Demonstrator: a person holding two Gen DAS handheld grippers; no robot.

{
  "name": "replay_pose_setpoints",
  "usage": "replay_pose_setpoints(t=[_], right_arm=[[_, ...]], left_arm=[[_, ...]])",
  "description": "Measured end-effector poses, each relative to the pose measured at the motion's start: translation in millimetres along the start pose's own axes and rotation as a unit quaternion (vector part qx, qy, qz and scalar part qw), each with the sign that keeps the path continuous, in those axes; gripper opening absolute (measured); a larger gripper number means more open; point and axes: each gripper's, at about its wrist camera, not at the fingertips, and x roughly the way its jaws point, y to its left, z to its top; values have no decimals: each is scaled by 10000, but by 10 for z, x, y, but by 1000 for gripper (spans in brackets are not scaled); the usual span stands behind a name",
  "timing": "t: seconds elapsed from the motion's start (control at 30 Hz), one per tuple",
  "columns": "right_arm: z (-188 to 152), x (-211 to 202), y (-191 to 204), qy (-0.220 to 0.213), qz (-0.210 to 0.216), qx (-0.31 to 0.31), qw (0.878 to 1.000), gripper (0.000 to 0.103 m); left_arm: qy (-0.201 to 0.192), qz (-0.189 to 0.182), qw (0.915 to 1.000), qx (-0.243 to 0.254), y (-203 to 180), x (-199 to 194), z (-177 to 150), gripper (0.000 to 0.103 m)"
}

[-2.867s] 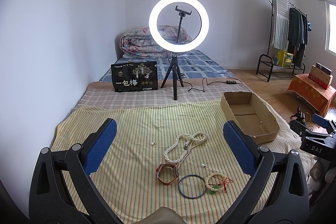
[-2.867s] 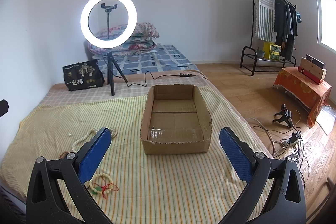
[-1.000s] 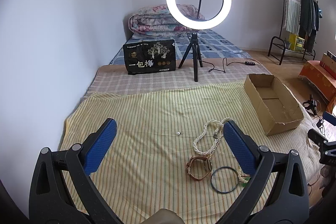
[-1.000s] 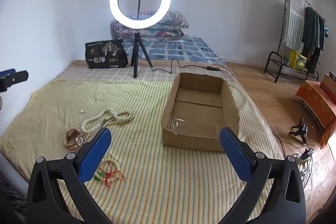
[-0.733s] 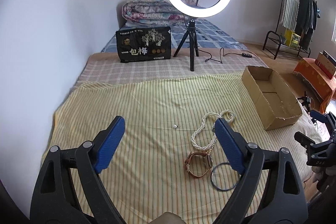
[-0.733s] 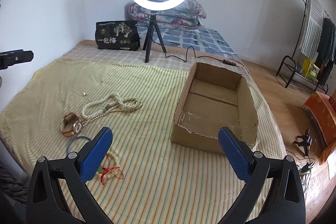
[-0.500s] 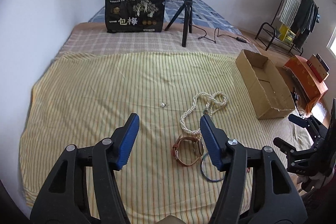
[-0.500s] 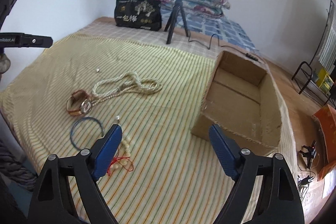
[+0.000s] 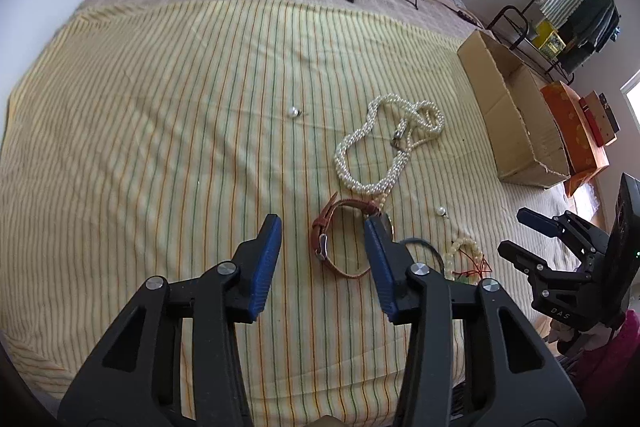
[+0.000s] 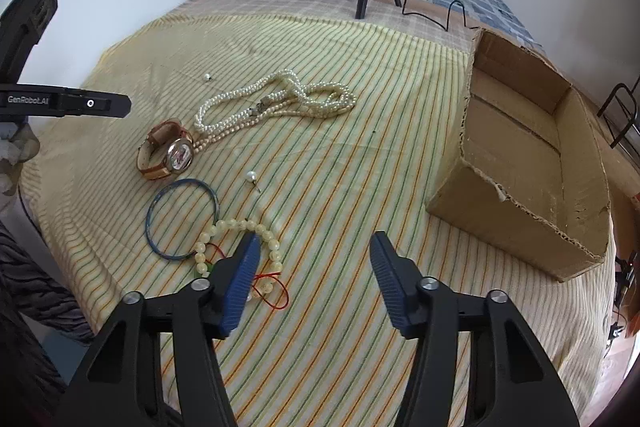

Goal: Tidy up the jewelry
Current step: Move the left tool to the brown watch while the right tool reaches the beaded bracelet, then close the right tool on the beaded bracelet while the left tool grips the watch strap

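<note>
Both tongs have been lowered toward the bed (image 9: 160, 87) and are closing, nothing gripped: left tongs (image 9: 323, 227) around the watch (image 9: 336, 247), right tongs (image 10: 314, 241) beside the bead bracelet (image 10: 240, 231). Pickup seems imminent.

The left tool (image 9: 322, 235) hides part of the watch (image 9: 334, 245).
</note>
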Motion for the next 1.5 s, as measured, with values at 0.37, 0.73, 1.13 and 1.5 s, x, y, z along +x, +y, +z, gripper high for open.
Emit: replay_pose_setpoints(t=[0.37,0.73,1.13,1.5], right_arm=[[-69,224,48,516,268,-121,9982,30],[-10,357,137,615,250,-330,9972,21],[-12,412,233,681,226,-583,9957,6],[17,262,304,403,139,-729,9964,6]], left_arm=[[333,6,9992,-210,93,236,-41,36],[577,93,9981,-170,61,440,-59,31],[576,267,9980,-63,80,548,-42,18],[415,352,9985,9,37,472,-48,6]])
